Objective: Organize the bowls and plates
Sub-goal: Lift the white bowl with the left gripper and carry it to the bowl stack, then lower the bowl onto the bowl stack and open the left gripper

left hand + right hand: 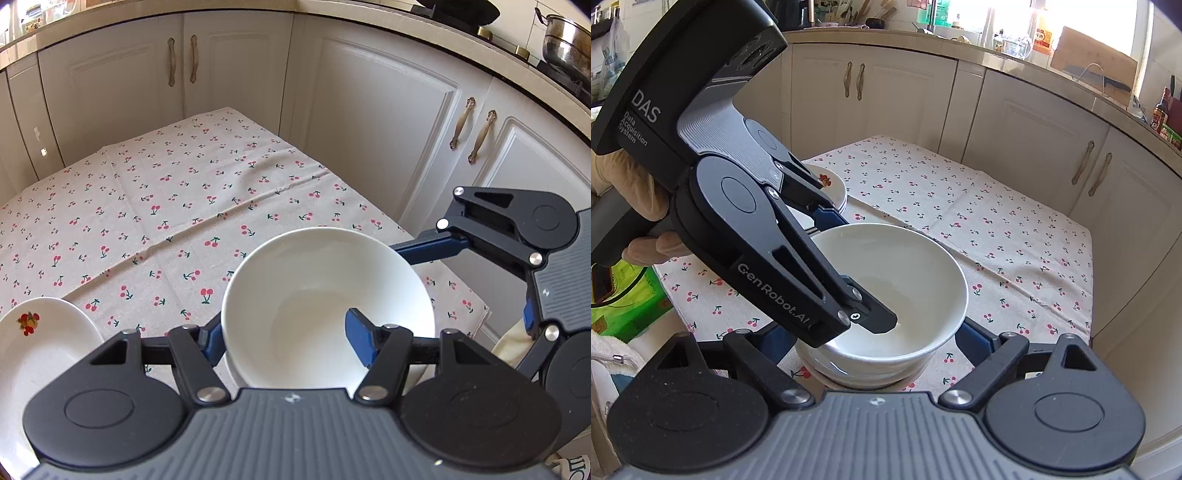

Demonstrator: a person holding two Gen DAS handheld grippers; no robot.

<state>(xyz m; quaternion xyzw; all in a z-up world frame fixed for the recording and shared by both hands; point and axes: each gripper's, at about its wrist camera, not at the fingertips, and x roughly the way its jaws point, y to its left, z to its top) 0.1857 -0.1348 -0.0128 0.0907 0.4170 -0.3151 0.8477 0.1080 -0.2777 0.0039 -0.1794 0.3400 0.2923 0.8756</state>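
A stack of white bowls (908, 280) stands near the front edge of the cherry-print tablecloth (997, 221); the top bowl (325, 280) is empty. My left gripper (284, 325) straddles that bowl's near-left wall, with one finger outside and the other finger (360, 339) inside, where white shows between pad and wall. In the right wrist view the left gripper (866, 271) comes in from the upper left. My right gripper (875, 332) spans the stack below the top rim, its fingers against both sides. A white plate with a fruit motif (44, 332) lies to the left.
White cabinet doors (369, 129) close in behind and to the right of the table. A steel pot (565, 44) stands on the counter. A gloved hand (628, 192) holds the left gripper. A green bag (628, 302) sits beyond the table's left edge.
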